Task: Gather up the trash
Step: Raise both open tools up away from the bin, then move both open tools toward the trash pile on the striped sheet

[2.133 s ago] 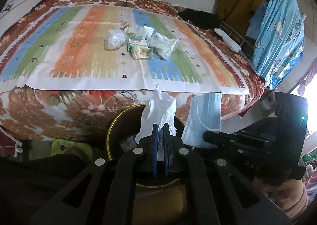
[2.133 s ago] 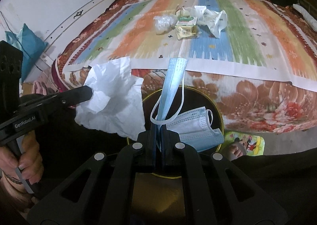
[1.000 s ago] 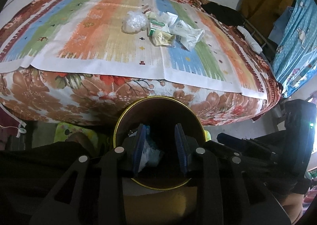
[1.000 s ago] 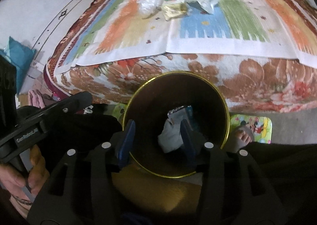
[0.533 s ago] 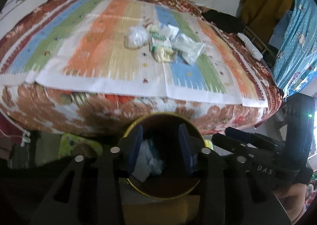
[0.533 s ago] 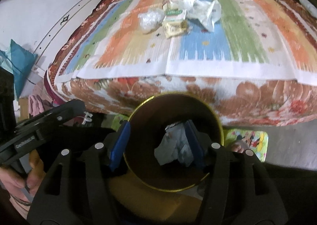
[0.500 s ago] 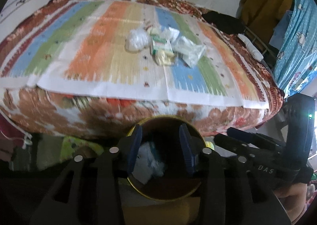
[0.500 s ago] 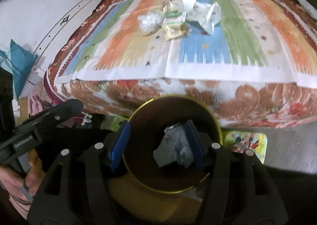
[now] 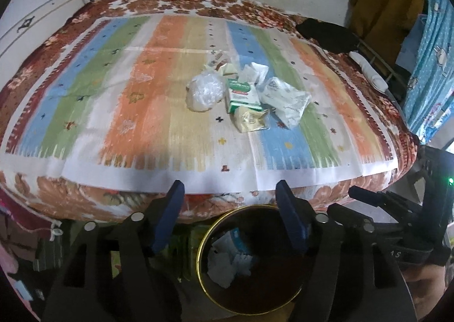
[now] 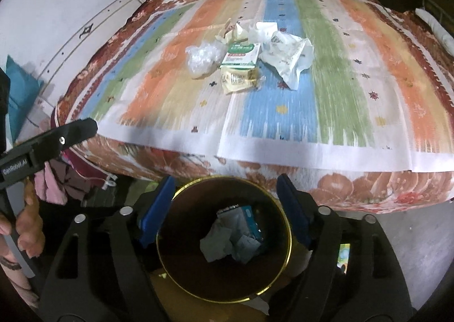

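Observation:
A dark bin with a gold rim (image 9: 203, 259) (image 10: 288, 239) stands on the floor against the bed; crumpled tissue and a blue mask (image 10: 237, 232) lie inside. A trash pile lies mid-bed: clear plastic bag (image 9: 205, 91) (image 10: 203, 58), green-white carton (image 9: 244, 93) (image 10: 241, 55), yellow wrapper (image 9: 249, 120) (image 10: 238, 79), white wrappers (image 9: 286, 99) (image 10: 286, 55). My left gripper (image 9: 229, 188) hangs above the bin's far rim, jaws opening, nothing between them. My right gripper (image 10: 225, 180) is over the bin, jaws opening and empty.
The bed carries a striped cloth (image 9: 159, 89) over a floral cover (image 10: 369, 188). A black item (image 9: 326, 34) lies at the far right corner. Blue patterned fabric (image 9: 431, 47) hangs on the right. A hand (image 10: 28, 225) holds the left gripper's handle.
Both grippers rose and drew back from the bin toward the bed, jaws spreading wider. The tissue and the mask, held two seconds ago, lie in the bin.

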### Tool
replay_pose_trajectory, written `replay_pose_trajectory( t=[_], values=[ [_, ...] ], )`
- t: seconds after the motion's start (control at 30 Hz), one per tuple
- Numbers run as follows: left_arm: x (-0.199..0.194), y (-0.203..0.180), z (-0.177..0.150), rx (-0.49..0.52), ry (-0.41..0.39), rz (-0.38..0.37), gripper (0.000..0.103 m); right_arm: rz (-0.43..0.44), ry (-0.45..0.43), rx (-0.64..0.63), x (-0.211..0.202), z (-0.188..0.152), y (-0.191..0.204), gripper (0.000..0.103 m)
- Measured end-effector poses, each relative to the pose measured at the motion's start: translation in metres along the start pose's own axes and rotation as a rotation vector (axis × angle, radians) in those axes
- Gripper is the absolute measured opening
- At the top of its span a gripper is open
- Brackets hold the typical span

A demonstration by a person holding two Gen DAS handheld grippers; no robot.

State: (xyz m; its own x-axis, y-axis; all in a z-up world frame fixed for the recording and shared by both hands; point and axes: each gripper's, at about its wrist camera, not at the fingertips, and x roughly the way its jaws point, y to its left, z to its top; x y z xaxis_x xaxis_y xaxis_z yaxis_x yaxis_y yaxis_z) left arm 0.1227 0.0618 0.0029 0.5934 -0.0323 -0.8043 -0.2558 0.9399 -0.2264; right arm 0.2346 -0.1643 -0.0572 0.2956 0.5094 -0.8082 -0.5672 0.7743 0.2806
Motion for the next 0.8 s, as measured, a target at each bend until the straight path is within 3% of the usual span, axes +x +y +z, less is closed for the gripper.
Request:
replay_pose_trajectory(
  t=[0.13,0.53,0.8],
  values=[
    [0.000,-0.001,0.014,0.010,-0.026,-0.011,0.076,-0.029,-0.004,0.003,0.003,0.013,-0.005,0.076],
    [0.031,-0.007,0.045,0.050,0.010,0.005,0.096,-0.087,-0.030,0.052,0.012,0.055,-0.027,0.088],
    [0.051,-0.005,0.060,0.039,0.035,-0.024,0.097,-0.122,-0.040,0.080,0.021,0.079,-0.044,0.093]
  ],
)
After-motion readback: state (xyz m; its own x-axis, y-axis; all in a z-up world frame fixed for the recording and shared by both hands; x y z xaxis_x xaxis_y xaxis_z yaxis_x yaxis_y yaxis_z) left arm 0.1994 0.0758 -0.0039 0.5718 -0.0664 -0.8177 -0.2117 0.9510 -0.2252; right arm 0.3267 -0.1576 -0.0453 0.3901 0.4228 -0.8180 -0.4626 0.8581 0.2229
